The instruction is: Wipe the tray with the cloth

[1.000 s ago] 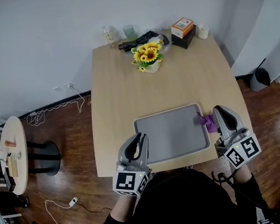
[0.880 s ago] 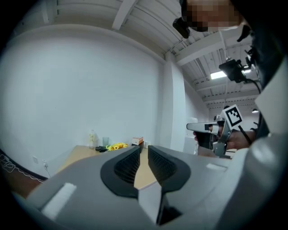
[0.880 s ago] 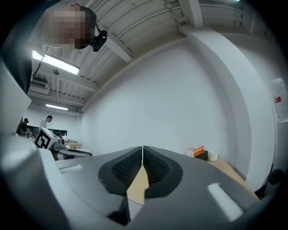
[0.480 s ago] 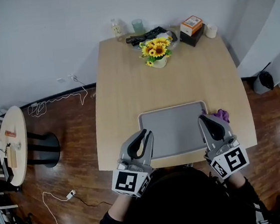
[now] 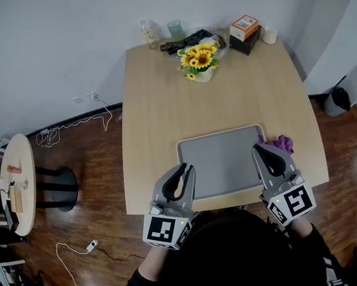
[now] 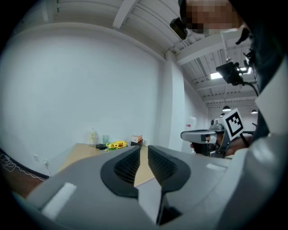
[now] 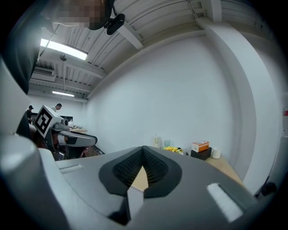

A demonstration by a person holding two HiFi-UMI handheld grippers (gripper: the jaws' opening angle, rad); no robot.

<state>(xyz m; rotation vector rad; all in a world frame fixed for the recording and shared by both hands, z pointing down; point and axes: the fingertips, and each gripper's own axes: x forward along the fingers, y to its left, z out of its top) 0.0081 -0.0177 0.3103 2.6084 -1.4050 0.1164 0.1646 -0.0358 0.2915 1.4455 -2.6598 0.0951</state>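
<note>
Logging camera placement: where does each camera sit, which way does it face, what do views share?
Head view: on the person's head, steeply down on table, tray, cloth; both grippers and forearms show.
Left gripper view: on left gripper, along its shut jaws toward the wall; right gripper at right.
Right gripper view: on right gripper, along shut jaws; left gripper at left.
Shared: sunflowers, orange box.

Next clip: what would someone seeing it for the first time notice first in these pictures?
A gray tray sits at the near edge of the wooden table, flanked by the left gripper and the right gripper, both shut and holding nothing. A crumpled purple cloth lies just off the tray's right side beside the right gripper, and a bunch of sunflowers brightens the table's far end.
</note>
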